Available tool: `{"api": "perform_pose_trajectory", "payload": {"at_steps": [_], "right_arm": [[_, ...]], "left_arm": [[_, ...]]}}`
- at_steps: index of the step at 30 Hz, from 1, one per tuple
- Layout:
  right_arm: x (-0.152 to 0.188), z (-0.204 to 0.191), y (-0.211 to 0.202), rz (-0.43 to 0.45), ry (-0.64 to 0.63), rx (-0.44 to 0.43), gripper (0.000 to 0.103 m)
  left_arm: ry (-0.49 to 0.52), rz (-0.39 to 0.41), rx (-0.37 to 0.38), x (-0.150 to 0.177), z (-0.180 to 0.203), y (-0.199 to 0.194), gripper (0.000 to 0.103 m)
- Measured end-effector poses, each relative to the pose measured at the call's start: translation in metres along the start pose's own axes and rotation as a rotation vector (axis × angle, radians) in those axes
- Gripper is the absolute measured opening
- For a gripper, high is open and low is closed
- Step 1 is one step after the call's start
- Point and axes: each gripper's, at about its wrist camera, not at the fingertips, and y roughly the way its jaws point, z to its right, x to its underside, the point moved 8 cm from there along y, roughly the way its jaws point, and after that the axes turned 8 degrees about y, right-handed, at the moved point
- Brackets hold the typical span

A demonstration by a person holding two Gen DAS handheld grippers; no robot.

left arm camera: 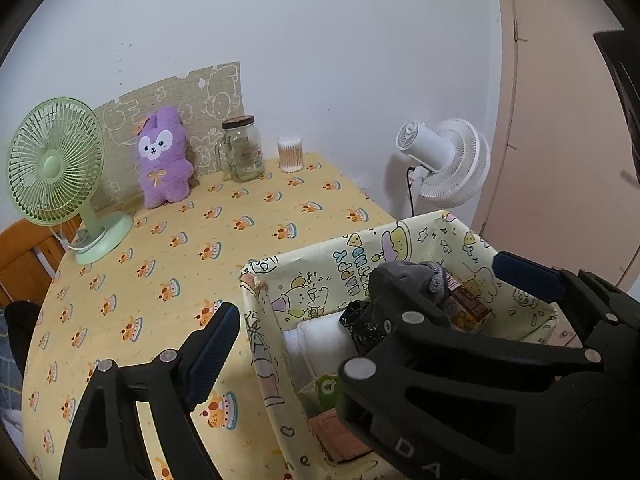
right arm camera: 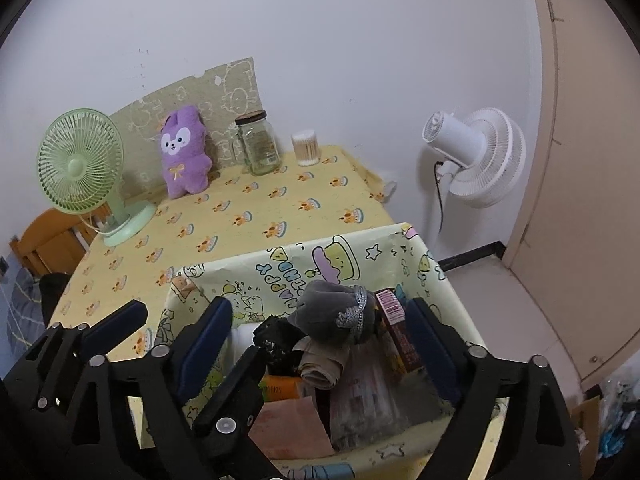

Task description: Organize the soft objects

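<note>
A cartoon-print storage box (left arm camera: 352,256) (right arm camera: 256,276) stands at the near right of the yellow table. In it lie a grey knitted item (left arm camera: 416,280) (right arm camera: 332,312), a black lacy cloth (right arm camera: 276,338), a white roll (left arm camera: 320,336), a beige roll (right arm camera: 320,368) and a brown carton (right arm camera: 396,328). My left gripper (left arm camera: 364,304) is open, its jaws straddling the box's left wall. My right gripper (right arm camera: 320,336) is open over the box, one jaw each side of the grey item. A purple plush rabbit (left arm camera: 162,160) (right arm camera: 185,152) leans at the table's back.
A green desk fan (left arm camera: 56,176) (right arm camera: 86,168) stands back left. A glass jar (left arm camera: 242,148) (right arm camera: 258,144) and a cotton-swab tub (left arm camera: 291,154) (right arm camera: 306,148) stand by the wall. A white floor fan (left arm camera: 444,160) (right arm camera: 476,156) is right of the table. A wooden chair (left arm camera: 24,256) is at the left.
</note>
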Motion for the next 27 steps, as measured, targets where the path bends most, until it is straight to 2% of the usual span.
{"api": "perform_pose_trajectory", "payload": {"at_steps": [4,12,27], "right_arm": [[-0.001,-0.001,-0.011,0.019,0.002,0.028,0.099],[0.002,-0.011,-0.031,0.042,-0.006,0.046,0.099],[0.005,-0.051,-0.072,0.1,-0.053,0.014,0.101]], "left_arm": [[-0.01,0.014,0.004,0.0,-0.002,-0.009,0.091],[-0.022,0.039,-0.006,0.002,-0.013,-0.032,0.093],[-0.067,0.088,-0.065,0.01,-0.045,-0.079,0.095]]}}
